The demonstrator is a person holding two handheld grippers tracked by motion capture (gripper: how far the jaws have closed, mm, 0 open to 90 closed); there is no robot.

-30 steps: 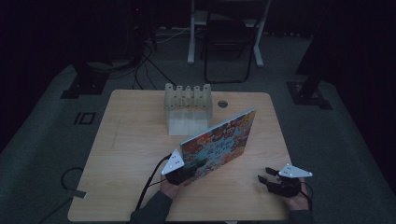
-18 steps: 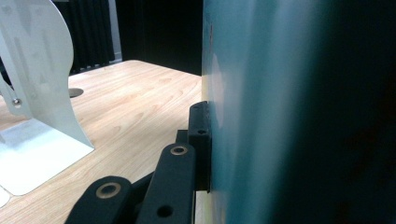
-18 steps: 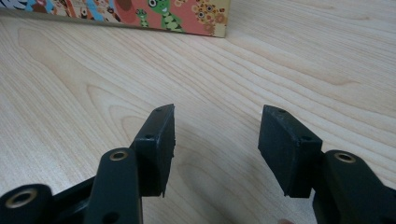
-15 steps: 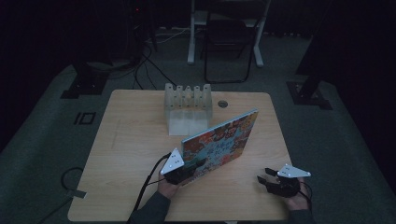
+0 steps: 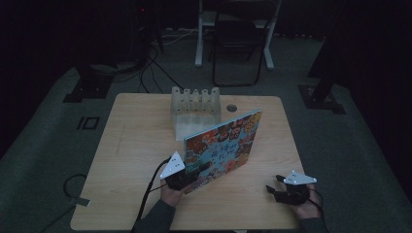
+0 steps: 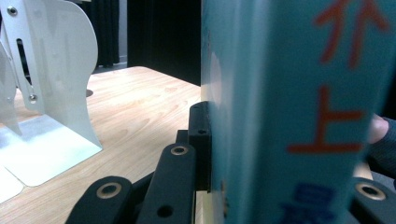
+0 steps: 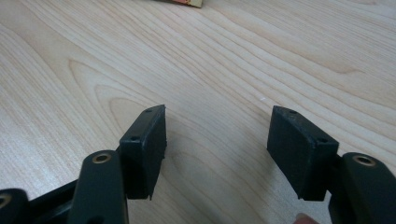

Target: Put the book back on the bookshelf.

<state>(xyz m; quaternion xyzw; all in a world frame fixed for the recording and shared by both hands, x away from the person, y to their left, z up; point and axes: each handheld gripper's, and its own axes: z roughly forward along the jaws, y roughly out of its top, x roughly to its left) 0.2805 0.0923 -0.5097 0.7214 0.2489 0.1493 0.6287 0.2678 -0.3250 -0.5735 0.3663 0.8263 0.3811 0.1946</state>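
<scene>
A dim room – grey carpet floor [image 5: 350, 160], wooden table [image 5: 131, 145], a dark chair [image 5: 235, 43] behind.

The book [image 5: 222, 146] stands tilted across the middle of the table [image 5: 131, 145], a wall between left and right halves. Just behind it, upper centre, the white rack [image 5: 195, 110] blocks the far edge. The left half and the lower right corner lie bare and passable.
</scene>
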